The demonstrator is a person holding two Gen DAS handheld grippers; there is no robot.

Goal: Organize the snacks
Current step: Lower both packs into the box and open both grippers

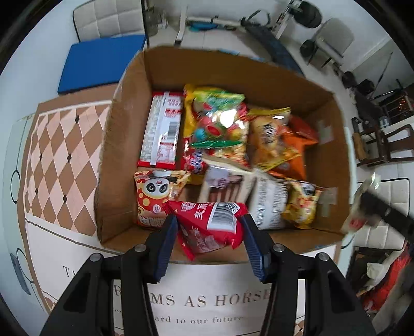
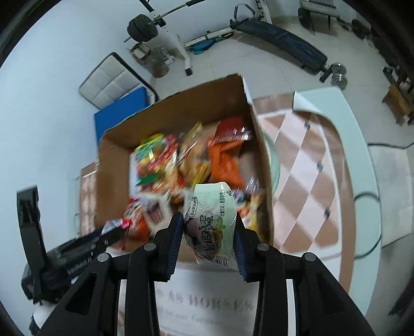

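Note:
An open cardboard box (image 1: 121, 144) stands on the table, filled with several snack packets: a red-and-white carton (image 1: 161, 129), a candy bag (image 1: 220, 124), a panda packet (image 1: 155, 196). My left gripper (image 1: 209, 227) is shut on a red snack packet (image 1: 212, 227), held over the box's near edge. My right gripper (image 2: 209, 232) is shut on a pale green snack packet (image 2: 212, 224), also above the near edge of the box (image 2: 111, 181). The right gripper shows blurred at the right of the left wrist view (image 1: 367, 206). The left gripper shows at lower left of the right wrist view (image 2: 103, 237).
The table carries a checkered mat (image 1: 59, 160) with printed text near me. A blue pad (image 1: 101, 62) and padded chairs (image 1: 108, 18) sit behind the box. Gym equipment (image 2: 279, 38) stands on the tiled floor beyond. The right wrist view is motion-blurred.

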